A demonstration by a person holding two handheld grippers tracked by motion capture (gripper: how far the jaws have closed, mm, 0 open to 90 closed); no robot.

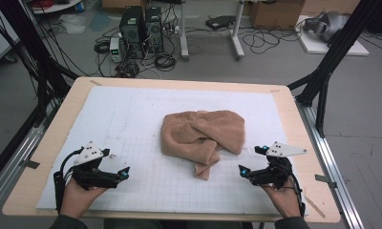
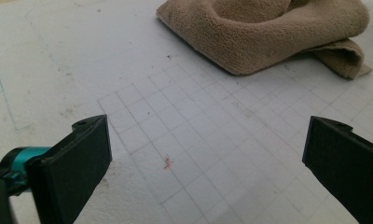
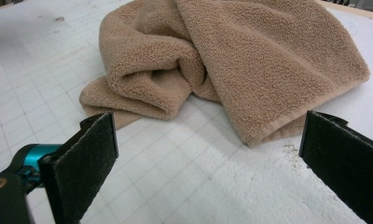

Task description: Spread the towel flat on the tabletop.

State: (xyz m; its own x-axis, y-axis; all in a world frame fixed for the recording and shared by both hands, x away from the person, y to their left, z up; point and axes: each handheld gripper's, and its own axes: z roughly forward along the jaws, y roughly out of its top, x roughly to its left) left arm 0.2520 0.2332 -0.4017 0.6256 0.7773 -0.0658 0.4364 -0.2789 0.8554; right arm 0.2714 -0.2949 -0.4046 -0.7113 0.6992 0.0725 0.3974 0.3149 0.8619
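A tan terry towel (image 1: 202,137) lies crumpled in a loose heap near the middle of the tabletop (image 1: 46,143), on a white sheet (image 1: 132,109) that covers most of the wooden surface. Its folds bunch over one another, and a narrow tail of cloth runs out from the heap toward the person's side. In the right gripper view the towel (image 3: 231,60) shows a hemmed edge lying flat on the sheet and a rolled fold at its near side. In the left gripper view the towel (image 2: 268,32) sits farther off, beyond a faint printed grid (image 2: 198,126) of squares on the sheet.

The right tool (image 1: 252,161) rests near the towel's right side, just apart from it, held by the person's right hand (image 1: 284,198). Its jaws stand wide apart with nothing between them. The left tool (image 1: 117,171) sits well apart from the towel, toward the near left part of the sheet, held in the left hand (image 1: 79,198). Its jaws are also spread wide and empty, over bare grid.

Beyond the tabletop, computer towers (image 1: 141,28) and tangled cables (image 1: 165,59) stand on the grey floor.
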